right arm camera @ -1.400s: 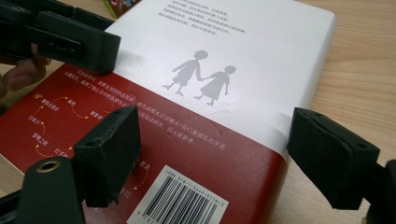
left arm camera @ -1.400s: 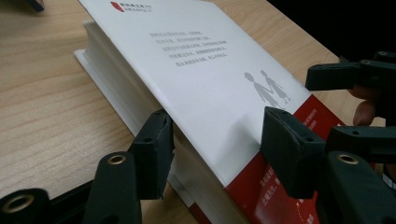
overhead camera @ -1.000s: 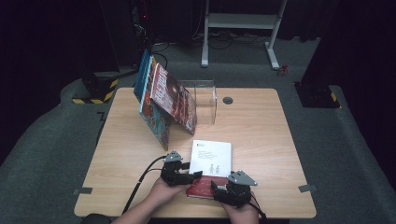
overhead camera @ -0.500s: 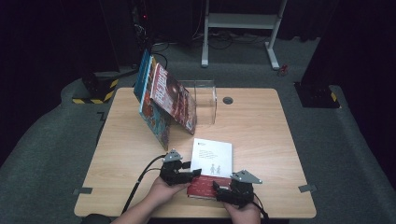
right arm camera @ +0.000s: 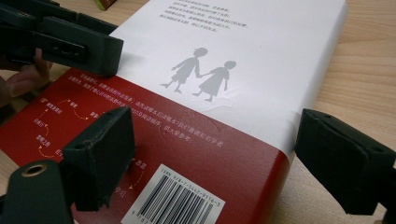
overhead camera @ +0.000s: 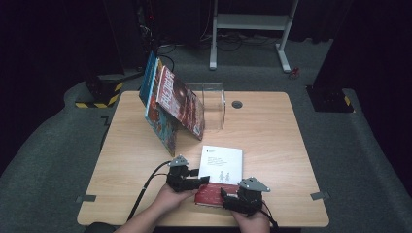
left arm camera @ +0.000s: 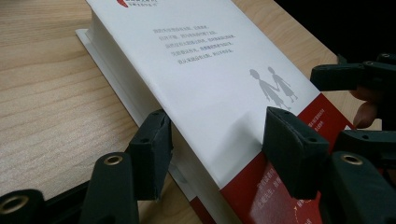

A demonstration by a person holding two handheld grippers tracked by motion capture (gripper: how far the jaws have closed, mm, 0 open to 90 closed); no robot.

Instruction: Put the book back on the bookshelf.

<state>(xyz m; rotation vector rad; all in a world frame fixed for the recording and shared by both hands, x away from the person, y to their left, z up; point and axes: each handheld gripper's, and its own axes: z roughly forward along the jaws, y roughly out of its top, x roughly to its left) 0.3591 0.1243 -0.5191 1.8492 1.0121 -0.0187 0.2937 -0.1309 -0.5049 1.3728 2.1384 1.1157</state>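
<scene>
Left gripper (overhead camera: 204, 180) stands half open astride the left edge of the book (overhead camera: 221, 162): one jaw beside the page block at table (overhead camera: 272, 136) level, the other above the cover. Its jaws have just been opening a little, with that edge between them; we see no pad pressing. Right gripper (overhead camera: 225, 195) stands wide across the near right corner, one jaw over the red band, the other clear of the book's side.

The book lies flat, back cover up, near the person's edge of the table, between the two grippers.

Procedure, as we judge it:
1. Slide the lower left jaw under the edge before closing.
2. Close both grippers evenly, so the cover does not crease.
3. Lift level; the book looks thick and may sag or slip from one corner.

Count:
- grippers: two
- flat book: one
- leaning books (overhead camera: 177, 102): at least three, resting against each other
- clear holder (overhead camera: 214, 104): one, just beside them
</scene>
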